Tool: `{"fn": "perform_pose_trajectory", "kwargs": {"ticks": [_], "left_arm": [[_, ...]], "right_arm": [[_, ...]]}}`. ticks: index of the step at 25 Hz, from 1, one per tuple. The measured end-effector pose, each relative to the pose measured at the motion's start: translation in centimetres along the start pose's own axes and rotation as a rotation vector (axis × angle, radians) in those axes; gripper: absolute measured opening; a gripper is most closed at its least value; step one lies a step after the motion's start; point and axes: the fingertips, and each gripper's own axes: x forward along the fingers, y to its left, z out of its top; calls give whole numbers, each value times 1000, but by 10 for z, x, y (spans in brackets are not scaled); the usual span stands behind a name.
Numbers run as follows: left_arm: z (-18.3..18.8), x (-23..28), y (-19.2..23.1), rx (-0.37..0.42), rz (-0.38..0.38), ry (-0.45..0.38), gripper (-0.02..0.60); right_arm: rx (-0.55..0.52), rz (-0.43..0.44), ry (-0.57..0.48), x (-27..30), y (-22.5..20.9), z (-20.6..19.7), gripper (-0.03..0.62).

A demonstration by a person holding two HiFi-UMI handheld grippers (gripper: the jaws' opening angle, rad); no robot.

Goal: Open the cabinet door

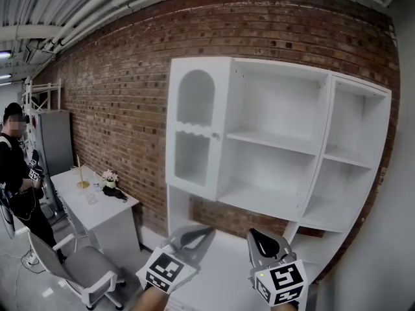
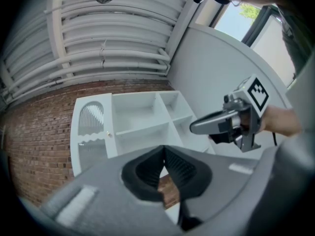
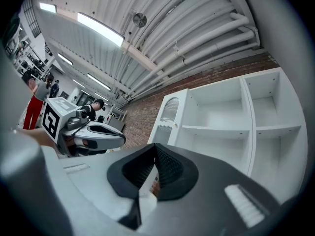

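Observation:
A white cabinet (image 1: 279, 141) hangs on the brick wall. Its one door (image 1: 194, 128), at the left end, has an arched window and a small knob (image 1: 216, 135) on its right edge, and it is closed. The other compartments are open, bare shelves. My left gripper (image 1: 209, 229) and right gripper (image 1: 252, 232) are low in the head view, below the cabinet and well short of it, both pointing toward it. Each has its jaws together with nothing between them. The door (image 2: 91, 127) lies up and left of the left gripper (image 2: 164, 149). The right gripper (image 3: 155, 146) faces the door (image 3: 167, 114).
A white desk (image 1: 97, 206) with small items and a grey chair (image 1: 84, 267) stand at the lower left. A person (image 1: 16, 167) stands at the far left beside a grey locker (image 1: 55, 141). A white counter (image 1: 220, 264) runs below the cabinet.

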Motion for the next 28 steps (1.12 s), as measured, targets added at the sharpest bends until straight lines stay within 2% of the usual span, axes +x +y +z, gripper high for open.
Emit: {"fn": "perform_pose_trajectory", "kwargs": {"ticks": [19,28], "left_arm": [[-31,-4,63,-29,-54,-32,0],[-36,-11,95,-18,-74,-56,0]], "right_arm": [[-19,-55,32,65,21,-4,3],[-42,-77,20,95,37,6,3]]}}
